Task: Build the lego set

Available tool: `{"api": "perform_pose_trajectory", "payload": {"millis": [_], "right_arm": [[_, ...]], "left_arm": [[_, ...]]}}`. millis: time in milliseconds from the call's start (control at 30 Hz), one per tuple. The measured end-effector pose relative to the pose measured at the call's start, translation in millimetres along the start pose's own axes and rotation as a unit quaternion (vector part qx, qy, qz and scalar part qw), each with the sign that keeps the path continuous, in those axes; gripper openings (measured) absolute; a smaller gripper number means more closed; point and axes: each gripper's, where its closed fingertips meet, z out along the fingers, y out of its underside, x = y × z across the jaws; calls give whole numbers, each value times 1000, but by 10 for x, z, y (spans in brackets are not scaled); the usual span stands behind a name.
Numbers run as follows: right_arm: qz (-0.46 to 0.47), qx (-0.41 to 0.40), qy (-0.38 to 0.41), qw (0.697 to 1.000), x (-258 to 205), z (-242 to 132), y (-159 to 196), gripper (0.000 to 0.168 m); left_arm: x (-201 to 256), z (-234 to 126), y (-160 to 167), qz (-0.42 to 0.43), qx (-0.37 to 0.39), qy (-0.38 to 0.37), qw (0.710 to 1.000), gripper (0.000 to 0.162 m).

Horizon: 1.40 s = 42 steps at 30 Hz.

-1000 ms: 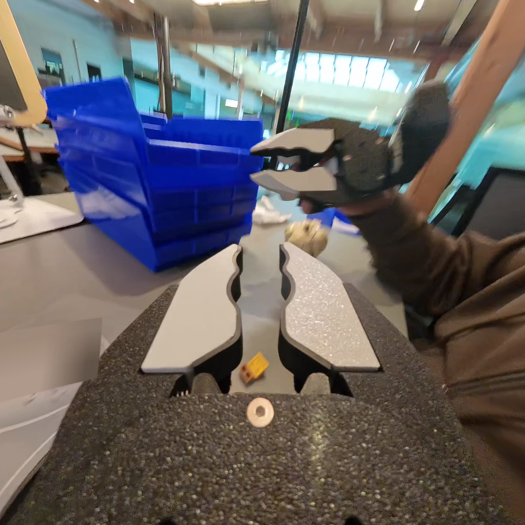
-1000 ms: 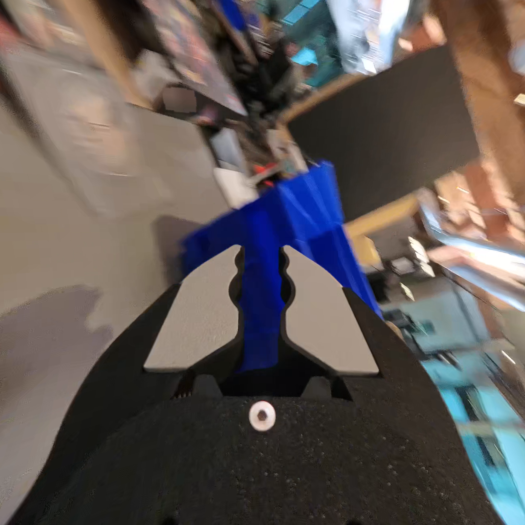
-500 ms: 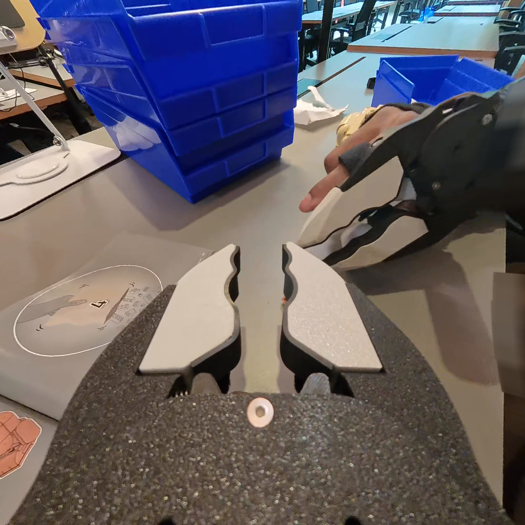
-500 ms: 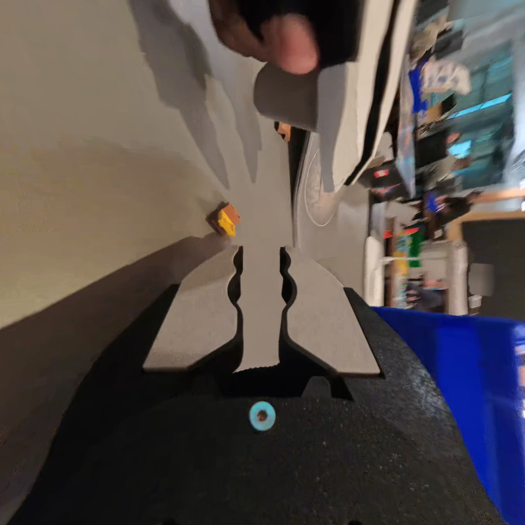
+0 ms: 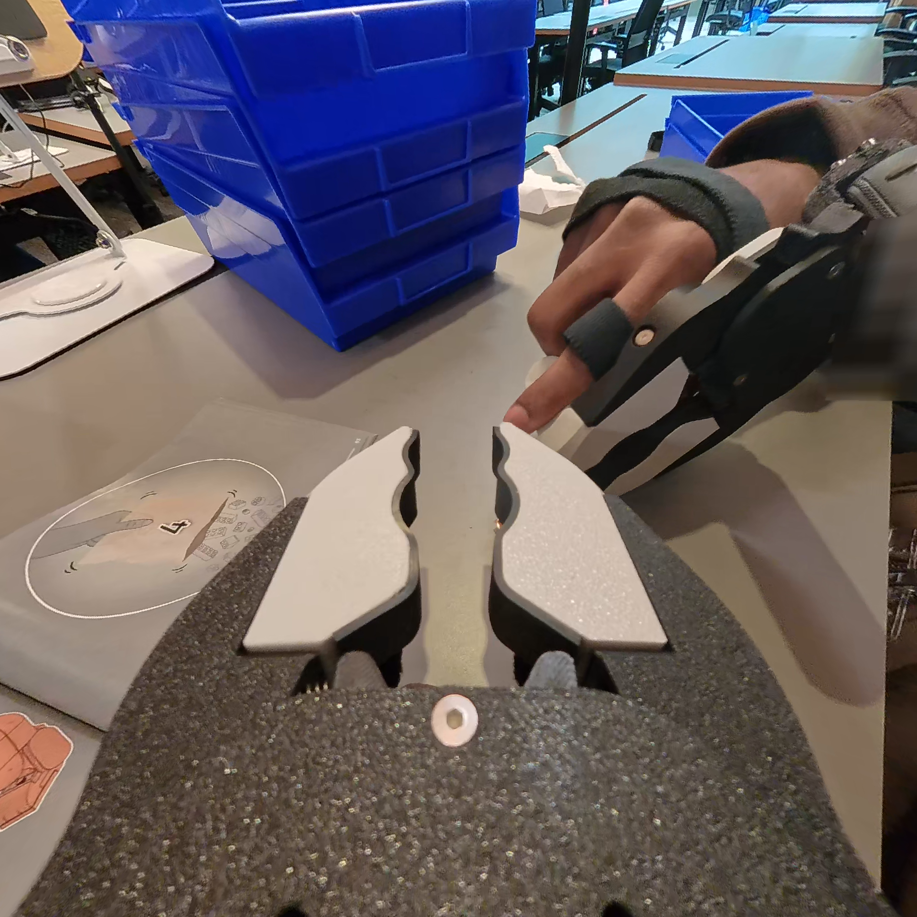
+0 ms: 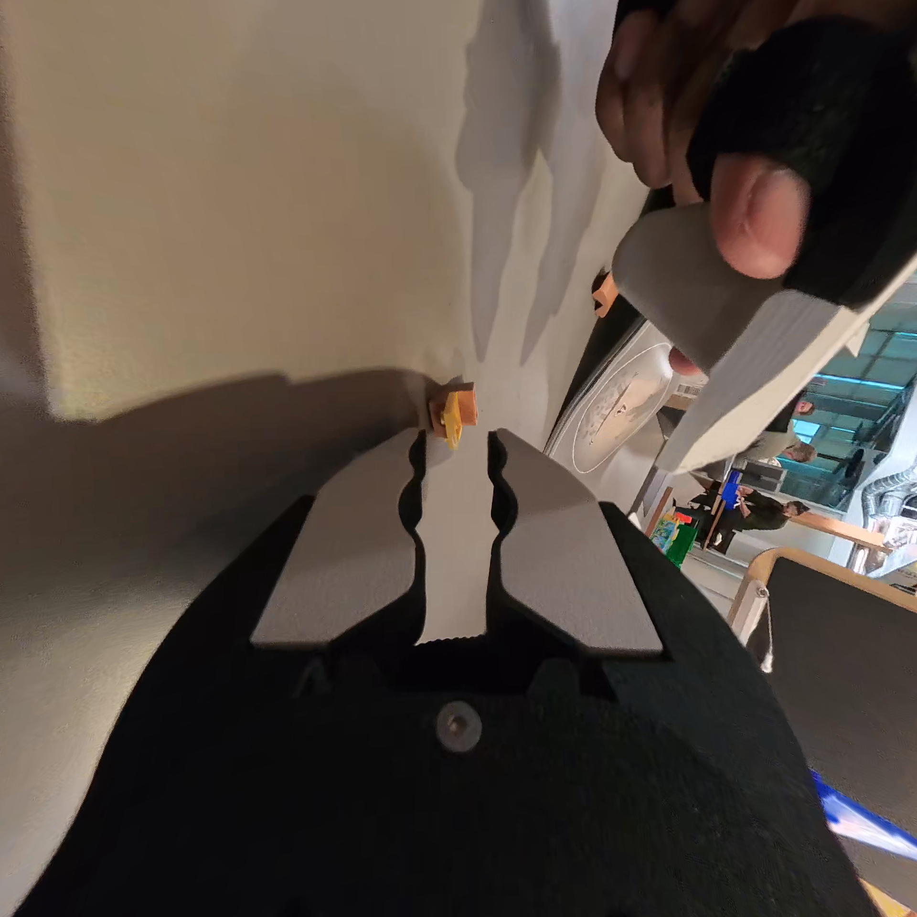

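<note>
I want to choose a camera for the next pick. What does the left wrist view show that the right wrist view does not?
Only the left wrist view: the stacked blue bins and crumpled white paper. Only the right wrist view: the small yellow and brown lego piece ahead of the open right gripper, and another brown piece. Both: the grey table, the instruction booklet, both grippers.

A stack of blue bins [image 5: 347, 163] stands far left on the grey table [image 5: 248, 357]. Crumpled white paper [image 5: 546, 186] lies just right of it.

Yellow-and-brown lego piece [image 6: 452, 413] on table
</note>
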Motion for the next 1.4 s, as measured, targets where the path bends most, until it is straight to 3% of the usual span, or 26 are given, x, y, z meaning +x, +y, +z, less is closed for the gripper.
{"api": "perform_pose_trajectory", "payload": {"millis": [267,400,467,567,700,767,900,1067,1233,1400], "right_arm": [[22,-20,11,1000,31,104,21,6],[151,12,72,986,239,1,90,6],[255,41,112,960,381,-127,178,5],[422,101,136,891,513,-326,274,5],[533,167,137,818,555,-511,222,5],[532,196,154,810,580,-615,142,5],[469,207,231,827,645,-820,105,5],[370,192,298,859,667,-927,44,5],[285,177,323,885,625,-924,-97,5],[244,166,339,894,608,-931,-154,5]], "left_arm": [[9,13,12,-3,-2,3,1000,28],[2,4,-5,-3,4,1,1000,28],[10,-3,-29,3,12,0,1000,28],[50,9,-67,19,21,1,1000,28],[155,67,-91,41,23,13,999,28],[235,83,-129,36,34,35,998,28],[400,45,-252,-45,72,123,989,28],[517,-123,-539,-201,149,265,931,27],[531,-127,-623,-261,160,308,901,26],[624,-75,-591,-263,141,323,898,21]]}}
